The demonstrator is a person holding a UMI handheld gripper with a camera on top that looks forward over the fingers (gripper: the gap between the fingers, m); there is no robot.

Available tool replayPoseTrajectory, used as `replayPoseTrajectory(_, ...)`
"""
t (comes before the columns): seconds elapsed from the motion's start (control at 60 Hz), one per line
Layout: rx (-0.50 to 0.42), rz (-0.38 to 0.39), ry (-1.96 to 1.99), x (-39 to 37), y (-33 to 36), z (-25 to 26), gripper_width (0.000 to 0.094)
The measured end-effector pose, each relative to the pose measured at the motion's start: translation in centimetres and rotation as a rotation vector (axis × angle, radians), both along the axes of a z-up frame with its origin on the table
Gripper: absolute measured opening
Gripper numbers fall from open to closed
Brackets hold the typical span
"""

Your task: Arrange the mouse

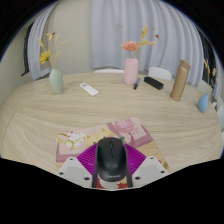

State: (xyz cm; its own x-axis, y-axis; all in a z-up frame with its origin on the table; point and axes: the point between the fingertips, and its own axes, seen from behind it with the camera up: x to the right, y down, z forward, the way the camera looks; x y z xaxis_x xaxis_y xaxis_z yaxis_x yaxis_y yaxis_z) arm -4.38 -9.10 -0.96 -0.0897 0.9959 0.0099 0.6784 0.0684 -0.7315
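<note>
A black computer mouse (pixel 111 160) sits between my two fingers, its nose pointing away from me. The magenta pads (pixel 88 158) press against both of its sides. My gripper (pixel 111 152) is shut on the mouse and holds it over the near part of the light wooden table (pixel 40 115). The underside of the mouse is hidden.
Two pink floral boxes (pixel 73 143) (pixel 128 129) lie just beyond the fingers. Farther back stand a green vase with yellow flowers (pixel 57 80), a white remote (pixel 89 89), a pink vase (pixel 131 70), a black box (pixel 153 83), a brown bottle (pixel 180 80) and a blue cup (pixel 203 103).
</note>
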Motion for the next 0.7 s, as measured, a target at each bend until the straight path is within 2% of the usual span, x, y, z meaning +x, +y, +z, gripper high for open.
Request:
replayPoseTrajectory(0.017, 0.002, 0.0, 0.002, 0.0, 0.0, -0.1, 0.0399)
replayPoseTrajectory(0.083, 0.004, 0.006, 0.001, -0.1, 0.0, -0.1, 0.054)
replayPoseTrajectory(0.1, 0.001, 0.006, -0.006, 0.1, -0.1, -0.2, 0.0605)
replayPoseTrajectory(0.133, -0.008, 0.004, -0.014, 0.2, 0.0, -0.1, 0.0812)
replayPoseTrajectory(0.15, -0.014, 0.002, -0.012, 0.2, 0.0, 0.2, 0.0878)
replayPoseTrajectory(0.2, -0.02, -0.002, 0.0, 0.4, 0.4, 1.3, 0.0826)
replayPoseTrajectory(0.267, -0.025, -0.012, 0.028, 1.1, 1.4, 3.9, 0.0864)
replayPoseTrajectory(0.467, -0.029, -0.057, 0.063, 8.0, 6.7, 11.3, 0.0856)
replayPoseTrajectory(0.7, 0.003, -0.104, 0.042, 19.8, 13.2, 14.4, 0.0867)
